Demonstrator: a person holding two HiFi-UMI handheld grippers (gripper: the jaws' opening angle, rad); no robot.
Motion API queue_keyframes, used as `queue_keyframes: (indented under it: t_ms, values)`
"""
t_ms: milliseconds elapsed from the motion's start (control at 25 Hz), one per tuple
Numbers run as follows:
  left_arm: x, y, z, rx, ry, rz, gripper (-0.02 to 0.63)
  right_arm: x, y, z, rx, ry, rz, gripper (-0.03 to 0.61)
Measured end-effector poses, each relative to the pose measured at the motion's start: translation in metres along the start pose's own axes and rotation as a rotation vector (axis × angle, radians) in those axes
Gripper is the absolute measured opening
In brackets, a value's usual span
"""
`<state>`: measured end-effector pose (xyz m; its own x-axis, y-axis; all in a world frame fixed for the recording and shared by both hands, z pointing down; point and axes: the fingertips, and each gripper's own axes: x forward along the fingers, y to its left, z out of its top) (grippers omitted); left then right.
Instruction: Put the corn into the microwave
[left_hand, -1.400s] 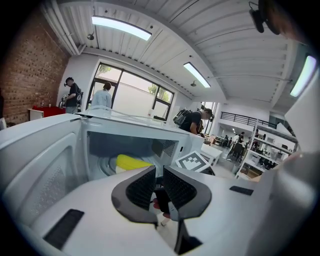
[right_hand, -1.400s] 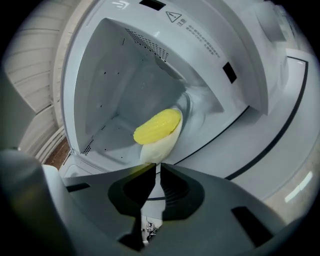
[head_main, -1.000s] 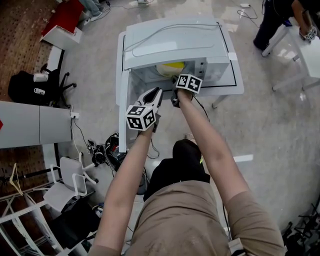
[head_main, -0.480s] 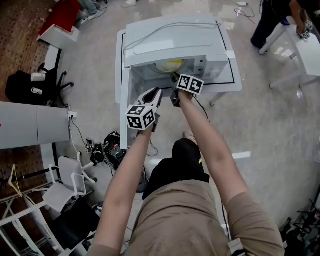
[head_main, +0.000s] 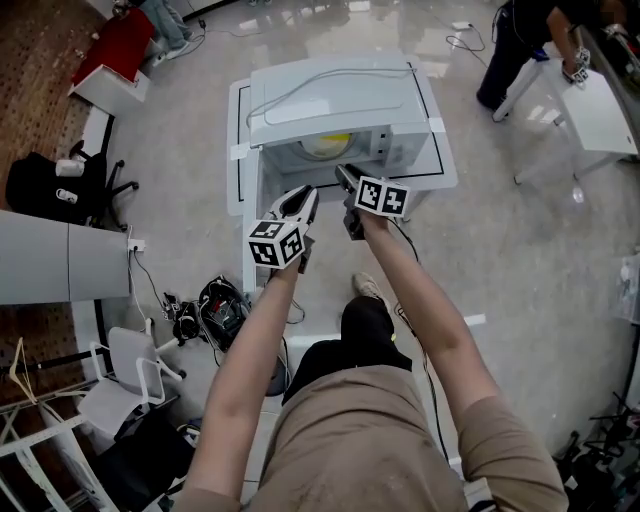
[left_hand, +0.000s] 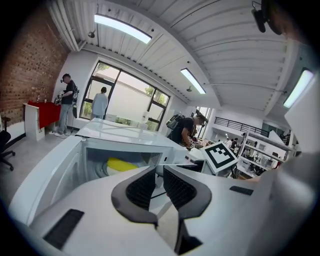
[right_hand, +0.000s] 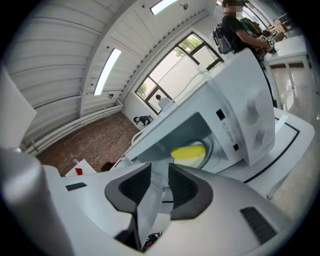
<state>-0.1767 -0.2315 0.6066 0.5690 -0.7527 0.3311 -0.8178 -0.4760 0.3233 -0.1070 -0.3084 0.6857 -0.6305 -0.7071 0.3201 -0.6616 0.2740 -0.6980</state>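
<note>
No word, brand or number is legible anywhere in your view. The microwave carries a small printed label on its front, beside the open cavity, with lines too fine to read. The two cubes ahead of your arms show only black-and-white square marker patterns, no lettering.

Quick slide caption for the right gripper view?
Empty right gripper, jaws opening, faces the open microwave with the corn lying inside.
</note>
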Motion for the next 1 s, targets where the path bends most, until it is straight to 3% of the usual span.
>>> queue_keyframes:
  t_ms: [240, 480, 760, 1000]
  values:
    - [-0.023, -0.017, 0.035, -0.006, -0.081, -0.012, 0.038, -0.051, 0.045, 0.035, -0.106, -0.042, 0.061, 0.101]
    - [-0.037, -0.044, 0.066, 0.046, -0.124, -0.035, 0.041, -0.095, 0.077, 0.066, -0.232, -0.062, 0.092, 0.107]
    - [-0.048, -0.065, 0.11, 0.053, -0.219, -0.029, 0.046, -0.148, 0.078, 0.114, -0.393, -0.08, 0.071, 0.109]
    - [-0.057, -0.073, 0.123, 0.032, -0.255, 0.002, 0.055, -0.184, 0.063, 0.145, -0.47, -0.088, 0.046, 0.109]
